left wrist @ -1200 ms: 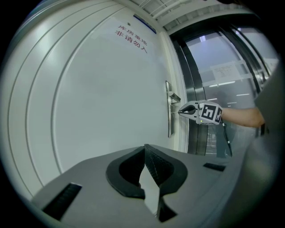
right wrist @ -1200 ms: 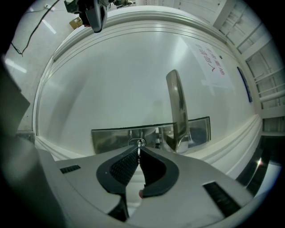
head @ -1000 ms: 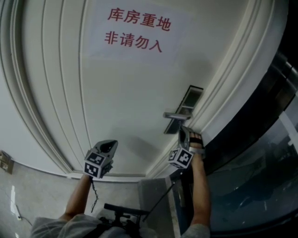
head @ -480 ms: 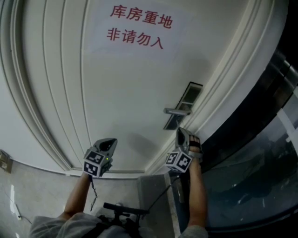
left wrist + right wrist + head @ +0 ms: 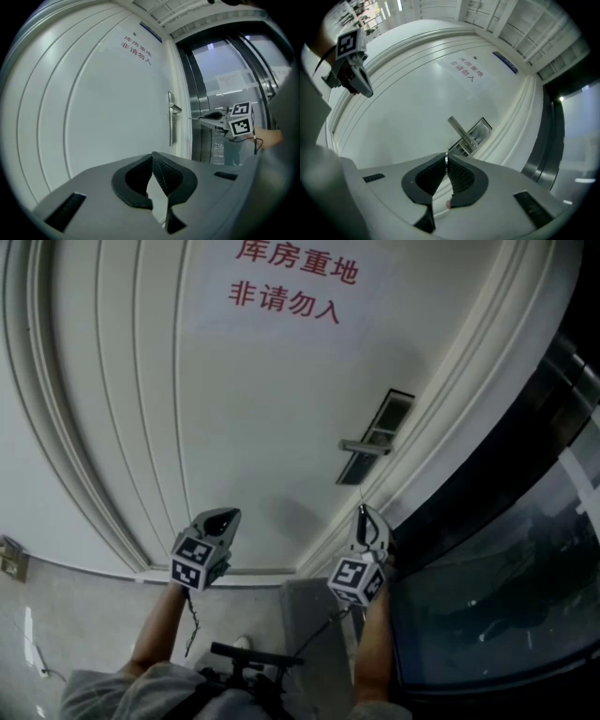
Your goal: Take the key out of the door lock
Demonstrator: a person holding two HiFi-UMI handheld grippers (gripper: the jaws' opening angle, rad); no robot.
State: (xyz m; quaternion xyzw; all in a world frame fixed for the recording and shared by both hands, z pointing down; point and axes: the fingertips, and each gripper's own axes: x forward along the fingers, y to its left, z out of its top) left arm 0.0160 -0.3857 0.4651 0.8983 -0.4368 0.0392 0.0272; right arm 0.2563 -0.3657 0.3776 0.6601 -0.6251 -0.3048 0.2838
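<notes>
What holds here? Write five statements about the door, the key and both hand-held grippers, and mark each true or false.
1. The right hand-held gripper is shut on a thin metal key. True.
2. The key sits in the door lock. False: it is between the right hand-held gripper's jaws, apart from the door.
3. The left hand-held gripper grips the door handle. False: its jaws are together on nothing, away from the handle.
4. A sign with red characters is on the door above the handle. True.
5. The handle sits near the door's right edge in the head view. True.
</notes>
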